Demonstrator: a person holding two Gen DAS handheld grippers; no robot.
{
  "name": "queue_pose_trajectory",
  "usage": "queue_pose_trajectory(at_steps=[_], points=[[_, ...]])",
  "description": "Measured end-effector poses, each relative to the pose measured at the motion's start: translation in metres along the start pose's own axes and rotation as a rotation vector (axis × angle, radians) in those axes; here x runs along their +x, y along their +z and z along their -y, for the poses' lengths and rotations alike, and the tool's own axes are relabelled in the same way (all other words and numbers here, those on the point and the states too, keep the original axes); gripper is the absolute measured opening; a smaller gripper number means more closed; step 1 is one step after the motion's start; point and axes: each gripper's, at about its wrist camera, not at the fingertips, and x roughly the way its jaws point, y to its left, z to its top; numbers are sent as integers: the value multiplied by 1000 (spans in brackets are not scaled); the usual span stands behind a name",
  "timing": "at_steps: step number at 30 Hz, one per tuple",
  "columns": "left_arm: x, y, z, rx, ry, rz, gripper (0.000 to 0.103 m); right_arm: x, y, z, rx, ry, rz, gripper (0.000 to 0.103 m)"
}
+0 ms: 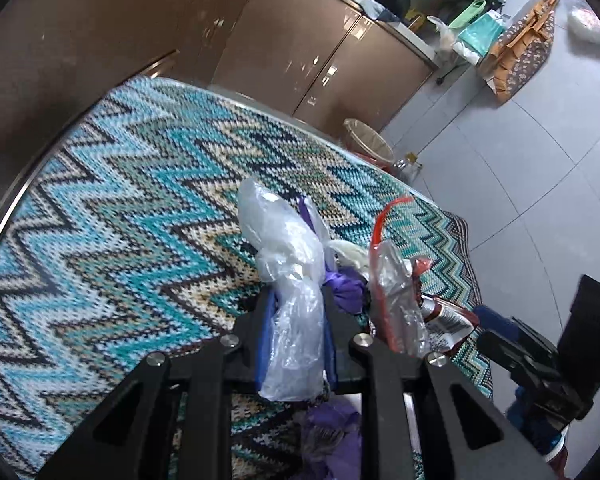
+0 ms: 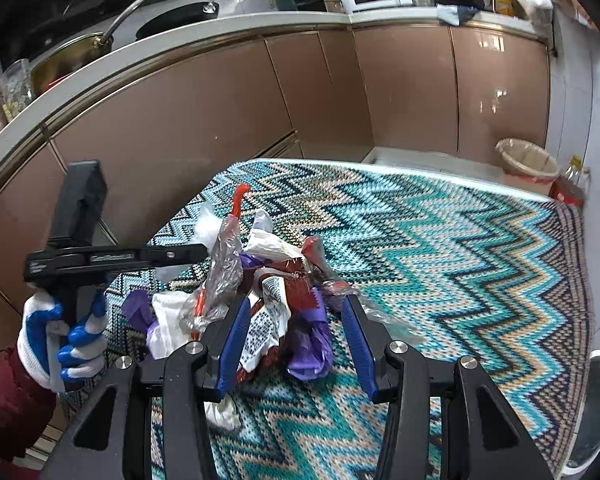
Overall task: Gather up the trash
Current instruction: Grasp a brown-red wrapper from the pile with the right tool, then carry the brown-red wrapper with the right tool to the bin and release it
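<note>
My left gripper [image 1: 296, 312] is closed on a clear plastic bag [image 1: 290, 280]. The bag stands pinched between the two blue pads and rises forward of the tips, with its long axis running roughly along my fingers. My right gripper [image 2: 296, 332] is spread wide and holds nothing.

The trash pile [image 2: 268, 292] lies on the zigzag tablecloth [image 2: 440, 240]. It sits directly ahead of the right tongs, and its near part falls between the open fingers. In that gap are a red-and-white printed wrapper [image 2: 268, 320] and a purple bag [image 2: 312, 344]. The wrapper touches the left pad. The purple bag lies nearer the right pad, apart from it.

From the left tongs, the rest of the pile lies to the right and slightly forward, including a clear bag with a red strip [image 1: 392, 280].

Judgement: the right gripper is the nearer one. A straight closing motion should capture the wrapper and purple bag together.

A lined bin [image 2: 528, 160] stands beyond the far right table corner.
</note>
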Motion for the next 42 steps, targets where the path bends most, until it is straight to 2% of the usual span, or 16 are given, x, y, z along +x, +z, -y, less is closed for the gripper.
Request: queue_pose_trajectory(at_steps=[3, 7, 9, 18, 28, 35, 42], points=[[-9, -4, 2, 15, 3, 12, 20, 11, 1, 3, 21, 13, -19, 42], [-25, -8, 4, 27, 11, 33, 20, 15, -1, 0, 12, 36, -24, 10], [-32, -10, 5, 28, 8, 46, 20, 10, -1, -3, 3, 39, -11, 6], [-66, -22, 27, 84, 1, 104, 20, -46, -1, -21, -71, -2, 91, 5], [-104, -32, 74, 167, 6, 162, 20, -109, -12, -22, -48, -34, 213, 5], [-110, -42, 135, 268, -3, 162, 20, -169, -29, -2, -4, -68, 323, 5], [-83, -47, 216, 394, -46, 115, 20, -218, -50, 32, 58, -122, 412, 5]])
